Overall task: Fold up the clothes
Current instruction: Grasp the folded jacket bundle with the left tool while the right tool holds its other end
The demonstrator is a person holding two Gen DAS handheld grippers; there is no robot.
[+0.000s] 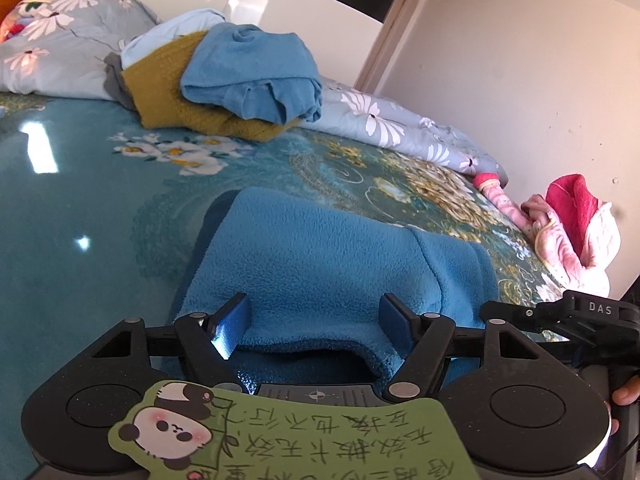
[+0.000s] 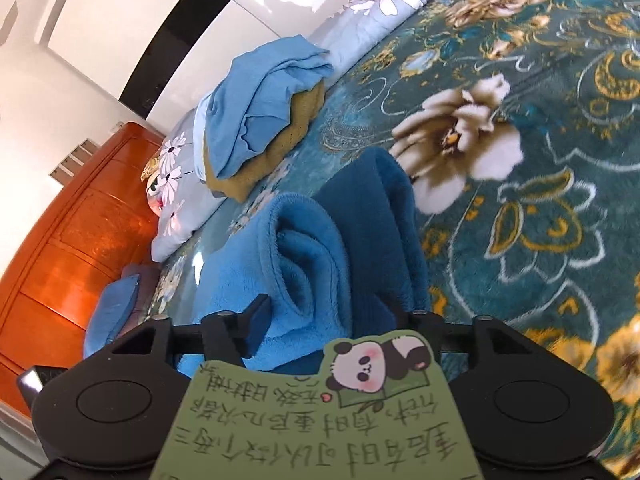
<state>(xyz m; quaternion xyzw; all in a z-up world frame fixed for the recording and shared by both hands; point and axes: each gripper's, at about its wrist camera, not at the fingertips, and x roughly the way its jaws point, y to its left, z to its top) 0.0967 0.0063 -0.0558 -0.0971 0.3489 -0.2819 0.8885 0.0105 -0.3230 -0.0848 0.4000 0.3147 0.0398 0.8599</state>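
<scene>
Pink garment (image 1: 568, 232) left view only, orange headboard (image 2: 72, 240) right only

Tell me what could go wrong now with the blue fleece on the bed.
1. Both grippers look open around the fleece, left gripper, right gripper; closing could catch only the top layer.
2. The fleece is bunched into folds, so a fold may set crooked.

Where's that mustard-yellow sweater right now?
In the left wrist view the mustard sweater lies far back on the bed, under a folded blue garment, against the floral quilt.
</scene>
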